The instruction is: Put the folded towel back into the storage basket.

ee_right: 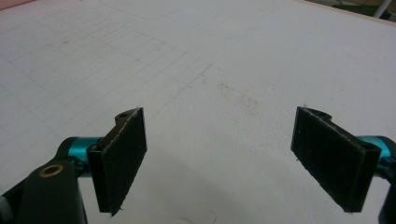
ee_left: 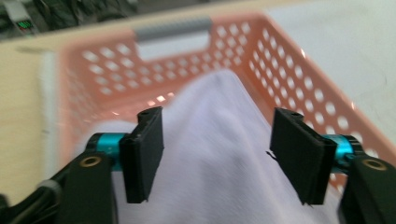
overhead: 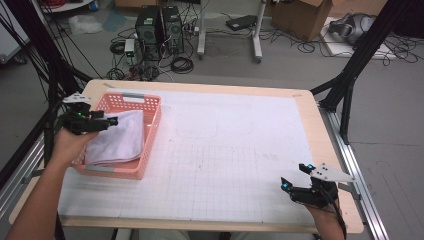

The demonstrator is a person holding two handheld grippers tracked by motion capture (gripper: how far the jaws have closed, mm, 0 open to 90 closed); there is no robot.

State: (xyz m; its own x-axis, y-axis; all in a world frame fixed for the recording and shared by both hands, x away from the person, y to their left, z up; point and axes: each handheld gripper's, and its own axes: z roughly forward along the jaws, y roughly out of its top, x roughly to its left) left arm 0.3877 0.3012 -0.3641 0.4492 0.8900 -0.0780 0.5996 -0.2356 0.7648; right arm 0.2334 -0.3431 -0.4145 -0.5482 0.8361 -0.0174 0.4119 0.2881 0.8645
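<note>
One pink perforated plastic basket (overhead: 150,131) at the counter's (overhead: 240,150) far-left edge holds one folded white cloth (overhead: 117,140). Left tool (overhead: 111,120) open above cloth; right tool (overhead: 295,176) open, near-right, clear counter between.

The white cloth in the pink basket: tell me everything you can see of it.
The white cloth is a soft fabric piece, folded, faintly lilac in the high view. It lies in the pink perforated basket at the table's left, covering most of its floor. The left gripper hovers over it, jaws open on either side of a raised fold without pressing it.
</note>
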